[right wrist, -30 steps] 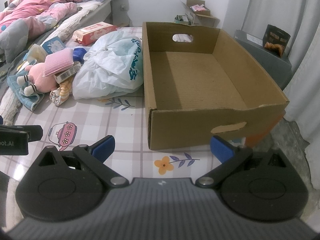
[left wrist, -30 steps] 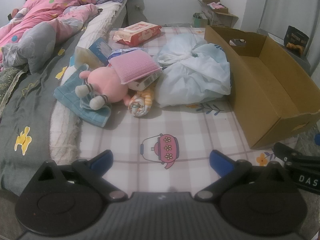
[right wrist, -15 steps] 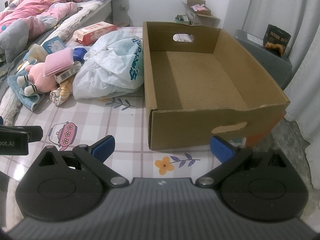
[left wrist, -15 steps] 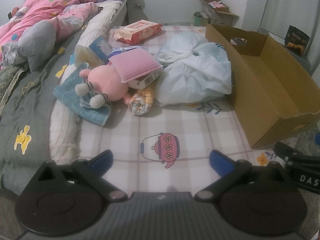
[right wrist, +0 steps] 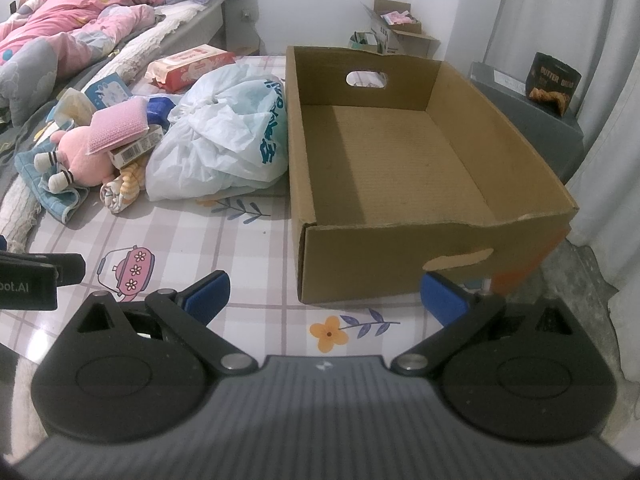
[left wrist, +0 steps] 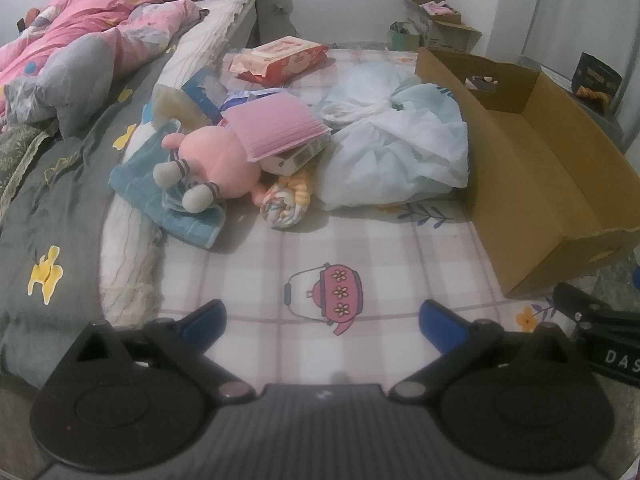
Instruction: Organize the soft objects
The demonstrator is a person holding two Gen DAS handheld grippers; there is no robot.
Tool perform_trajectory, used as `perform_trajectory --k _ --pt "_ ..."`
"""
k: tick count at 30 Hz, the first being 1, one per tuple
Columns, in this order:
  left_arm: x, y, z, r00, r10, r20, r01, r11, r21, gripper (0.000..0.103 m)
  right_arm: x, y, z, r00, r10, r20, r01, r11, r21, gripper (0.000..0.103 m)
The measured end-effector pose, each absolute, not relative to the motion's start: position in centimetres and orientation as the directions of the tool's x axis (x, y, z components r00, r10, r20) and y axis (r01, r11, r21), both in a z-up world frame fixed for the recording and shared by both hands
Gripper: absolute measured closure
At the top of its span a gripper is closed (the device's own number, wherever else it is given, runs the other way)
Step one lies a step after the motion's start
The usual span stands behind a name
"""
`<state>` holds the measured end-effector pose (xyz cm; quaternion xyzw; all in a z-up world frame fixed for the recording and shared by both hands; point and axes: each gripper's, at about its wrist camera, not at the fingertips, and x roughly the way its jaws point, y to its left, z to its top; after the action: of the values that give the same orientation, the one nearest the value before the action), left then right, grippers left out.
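Hovering over the near edge of the checked sheet, the left gripper has its blue-tipped fingers spread wide with nothing between them; the right gripper is likewise fully spread and empty, just before the near wall of the cardboard box. The box sits at the sheet's right edge, its floor bare. The soft objects lie heaped toward the far left: a pink plush toy on a blue towel, a pink pad resting on the toy, a rolled cloth beside it, and a tied white plastic bag touching the box's left wall.
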<state>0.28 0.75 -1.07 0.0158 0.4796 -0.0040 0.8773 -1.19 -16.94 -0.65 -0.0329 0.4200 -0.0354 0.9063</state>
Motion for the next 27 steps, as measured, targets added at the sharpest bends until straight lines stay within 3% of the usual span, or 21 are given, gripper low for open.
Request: perform_trajectory --k 7,14,20,27 --pt "0.5 1.8 -1.2 0.539 0.008 -0.842 0.007 1.000 0.014 0.000 -1.5 -16.8 -0.1 0.656 -0.080 -0.751 0.024 0.996 -0.084 0.001" --pt "0.8 5.3 -0.4 0.583 0.019 -0.812 -0.039 0.999 -0.004 0.000 -0.9 -14.2 3.1 0.743 0.011 -0.669 -0.075 0.995 -0.067 0.001" --pt "1.9 9.0 0.6 0.631 0.053 -0.774 -0.088 0.996 -0.004 0.000 2.2 -10.8 5.8 0.779 0.169 -0.604 -0.243 0.969 -0.043 0.001" --pt "4.3 12.2 0.4 0.663 0.051 -0.747 -0.082 0.997 -0.004 0.000 8.7 -6.6 7.2 0.648 0.397 -0.650 -0.438 0.892 0.108 0.001"
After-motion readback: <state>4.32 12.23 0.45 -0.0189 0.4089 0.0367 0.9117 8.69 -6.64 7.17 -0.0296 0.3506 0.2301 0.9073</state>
